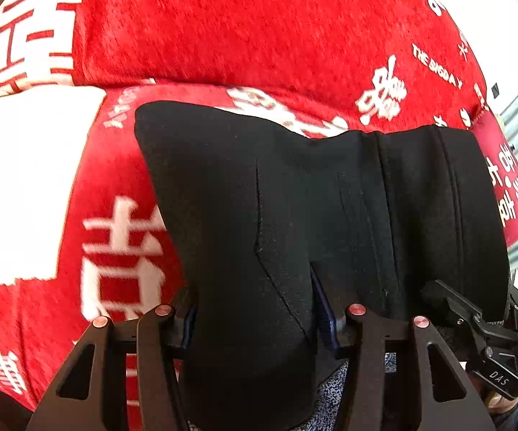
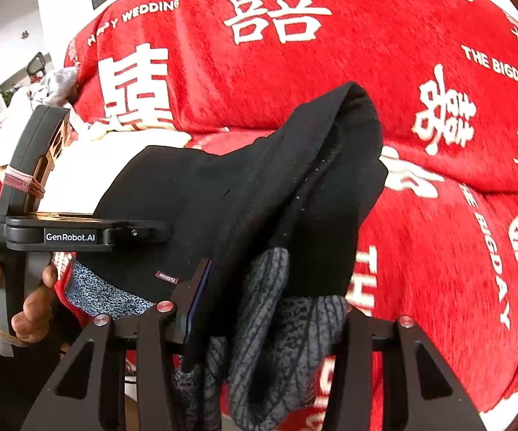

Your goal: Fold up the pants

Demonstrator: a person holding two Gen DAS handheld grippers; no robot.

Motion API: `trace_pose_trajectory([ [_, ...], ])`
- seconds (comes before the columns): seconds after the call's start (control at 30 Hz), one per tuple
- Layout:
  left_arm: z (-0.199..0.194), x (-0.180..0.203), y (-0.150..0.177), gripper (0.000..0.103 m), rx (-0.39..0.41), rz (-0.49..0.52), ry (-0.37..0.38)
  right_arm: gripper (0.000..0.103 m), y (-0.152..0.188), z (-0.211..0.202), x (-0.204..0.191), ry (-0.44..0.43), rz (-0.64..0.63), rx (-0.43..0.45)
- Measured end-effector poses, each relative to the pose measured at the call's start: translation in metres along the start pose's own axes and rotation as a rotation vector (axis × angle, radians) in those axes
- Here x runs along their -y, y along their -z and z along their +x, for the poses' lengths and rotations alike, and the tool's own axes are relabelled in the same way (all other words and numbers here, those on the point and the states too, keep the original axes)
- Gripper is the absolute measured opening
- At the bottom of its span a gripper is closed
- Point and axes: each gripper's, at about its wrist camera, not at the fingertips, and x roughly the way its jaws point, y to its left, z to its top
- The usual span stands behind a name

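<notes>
The black pants (image 1: 331, 197) hang bunched in front of a red blanket, lifted at one edge. My left gripper (image 1: 255, 309) is shut on a thick fold of them, and its blue pads (image 1: 325, 312) press the cloth from both sides. In the right wrist view the pants (image 2: 259, 186) show a grey patterned lining (image 2: 277, 323) and a small label (image 2: 167, 278). My right gripper (image 2: 273, 298) is shut on that bundle; its right finger is hidden behind the cloth. The left gripper (image 2: 144, 231) grips the same edge further left, held by a hand (image 2: 25, 309).
A red blanket (image 1: 259, 36) with white characters covers the soft surface behind and below. A white cloth (image 1: 25, 179) lies to the left on it. A pile of pale laundry (image 2: 43, 89) sits at the far left. The right gripper's body (image 1: 474, 323) is close beside my left.
</notes>
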Motion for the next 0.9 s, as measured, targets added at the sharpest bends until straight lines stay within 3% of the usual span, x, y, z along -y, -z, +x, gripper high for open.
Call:
trace_pose_trajectory([
  [0.37, 0.033, -0.023, -0.064, 0.053, -0.057, -0.056, -0.047, 0.050, -0.064, 0.055, 0.019, -0.037, 0.057, -0.050],
  [0.6, 0.073, -0.048, -0.067, 0.055, -0.140, -0.077, -0.056, 0.050, -0.060, 0.099, 0.035, -0.056, 0.113, -0.139],
  [0.73, 0.081, -0.066, -0.061, 0.063, -0.139, -0.124, 0.010, 0.051, -0.049, 0.119, 0.057, -0.058, 0.188, -0.181],
  [0.9, 0.084, -0.071, -0.057, 0.074, -0.134, -0.123, 0.025, 0.057, -0.040, 0.125, 0.071, -0.076, 0.232, -0.199],
])
